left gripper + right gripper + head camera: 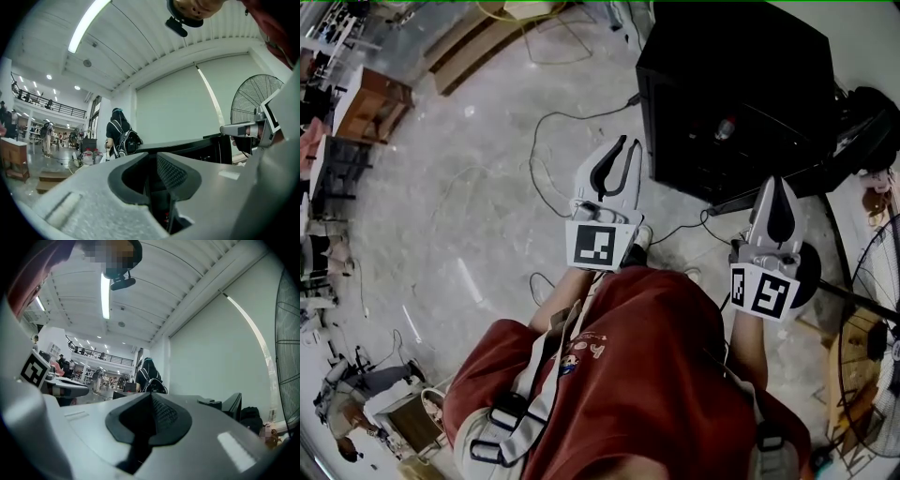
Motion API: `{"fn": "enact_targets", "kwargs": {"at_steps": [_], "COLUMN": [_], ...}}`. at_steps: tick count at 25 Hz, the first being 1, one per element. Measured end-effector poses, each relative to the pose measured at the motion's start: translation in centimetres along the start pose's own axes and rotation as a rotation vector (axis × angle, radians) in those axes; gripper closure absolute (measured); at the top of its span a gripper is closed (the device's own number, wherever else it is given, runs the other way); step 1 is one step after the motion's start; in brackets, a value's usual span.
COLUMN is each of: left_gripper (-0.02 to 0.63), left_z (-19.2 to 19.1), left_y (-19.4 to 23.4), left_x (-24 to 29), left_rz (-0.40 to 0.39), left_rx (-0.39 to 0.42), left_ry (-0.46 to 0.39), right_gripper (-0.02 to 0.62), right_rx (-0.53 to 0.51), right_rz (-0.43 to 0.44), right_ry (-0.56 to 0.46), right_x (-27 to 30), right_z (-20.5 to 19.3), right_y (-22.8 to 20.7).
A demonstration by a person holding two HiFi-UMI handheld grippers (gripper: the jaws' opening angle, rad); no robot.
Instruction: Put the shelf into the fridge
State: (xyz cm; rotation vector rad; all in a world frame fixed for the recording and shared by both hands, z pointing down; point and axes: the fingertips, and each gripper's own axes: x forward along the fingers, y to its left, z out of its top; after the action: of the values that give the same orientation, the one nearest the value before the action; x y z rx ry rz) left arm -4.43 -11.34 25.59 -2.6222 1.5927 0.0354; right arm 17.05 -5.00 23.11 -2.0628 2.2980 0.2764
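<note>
At the far left of the head view a brown wooden cabinet (370, 103) stands on the grey floor (469, 216), and thin cables (546, 150) loop across that floor toward the middle. The left tool (628, 142) reaches forward from the person in the red shirt (647, 375). Its own view shows the jaws a little apart, with a narrow slit between the pads and nothing in it. Past it, on the left, a person with a backpack (119, 136) stands near the pale wall.

The fridge (731, 94) is a low black box with a flat top. It stands on the floor right of centre, ahead of both tools. A small object (725, 128) sits on its top, too small to tell what it is. One cable runs up to its left side, and the left tool's tips lie just beside that side. Only bare floor and a loop of cable lie between the tools and the fridge.

The right tool (776, 183) points at the fridge's near edge, its jaws together and empty. Right of the fridge sits a black bag (872, 127), and nearer, at the edge, a standing fan (874, 309).
</note>
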Motion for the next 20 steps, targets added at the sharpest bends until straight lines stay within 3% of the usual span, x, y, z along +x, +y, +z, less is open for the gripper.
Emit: {"fn": "enact_targets", "kwargs": {"at_steps": [3, 20], "left_gripper": [0.600, 0.600], "left_z": [-0.15, -0.22], "left_y": [-0.11, -0.20], "left_x": [-0.10, 0.24], "left_rz": [-0.001, 0.010], "left_rx": [0.012, 0.016], "left_ry": [-0.009, -0.003], "right_gripper": [0.595, 0.597], "right_rx": [0.001, -0.002], "right_rz": [0.001, 0.011], "right_ry": [0.005, 0.035], "right_x": [0.12, 0.66], "right_z": [-0.25, -0.89], "right_y": [-0.16, -0.17]}}
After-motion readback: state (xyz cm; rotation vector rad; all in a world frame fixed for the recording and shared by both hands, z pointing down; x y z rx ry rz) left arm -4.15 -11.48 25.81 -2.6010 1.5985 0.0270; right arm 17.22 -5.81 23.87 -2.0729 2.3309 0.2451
